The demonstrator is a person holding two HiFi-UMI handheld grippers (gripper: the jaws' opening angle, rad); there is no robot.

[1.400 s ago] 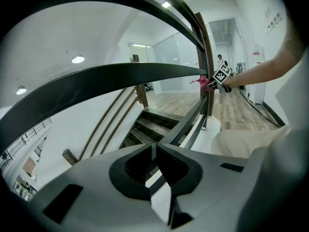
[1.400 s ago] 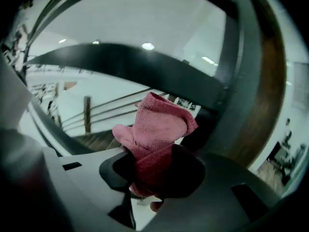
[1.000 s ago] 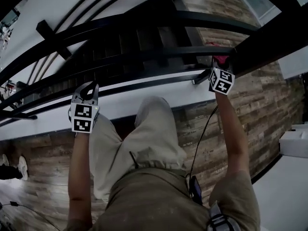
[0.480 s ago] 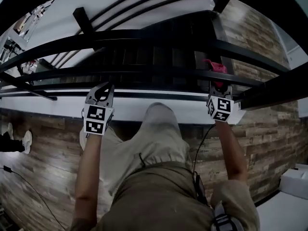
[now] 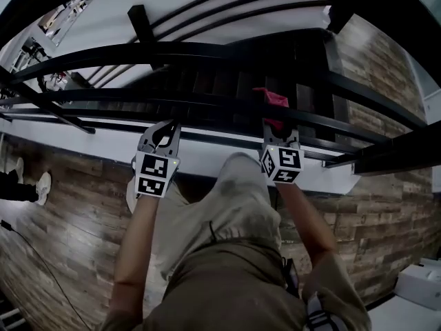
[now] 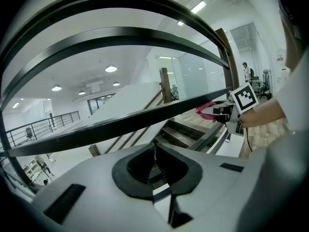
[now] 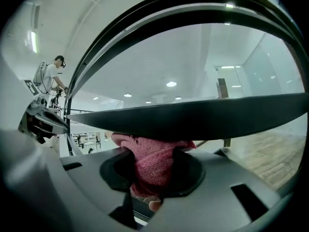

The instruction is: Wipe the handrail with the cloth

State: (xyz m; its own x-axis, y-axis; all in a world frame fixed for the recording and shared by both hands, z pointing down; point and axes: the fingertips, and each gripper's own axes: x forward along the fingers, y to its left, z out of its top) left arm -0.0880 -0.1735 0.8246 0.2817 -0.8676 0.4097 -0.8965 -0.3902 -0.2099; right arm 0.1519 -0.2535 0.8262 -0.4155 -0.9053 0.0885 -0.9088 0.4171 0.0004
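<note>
Hovering near the black handrail (image 5: 207, 103), the left gripper (image 5: 164, 128) has its jaws together with nothing between them. To its right, the right gripper (image 5: 279, 131) is clamped on the pink cloth (image 5: 272, 101), and the cloth touches the handrail.

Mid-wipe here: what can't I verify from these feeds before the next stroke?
Cloth contact with the handrail: right gripper view, the rail's dark underside covers the cloth's top.
Dust or streaks on the handrail: every view, surface too dark to tell.
Handrail ends: head view, cut off at the frame edges.
Right gripper tips: head view, hidden under the cloth.
</note>
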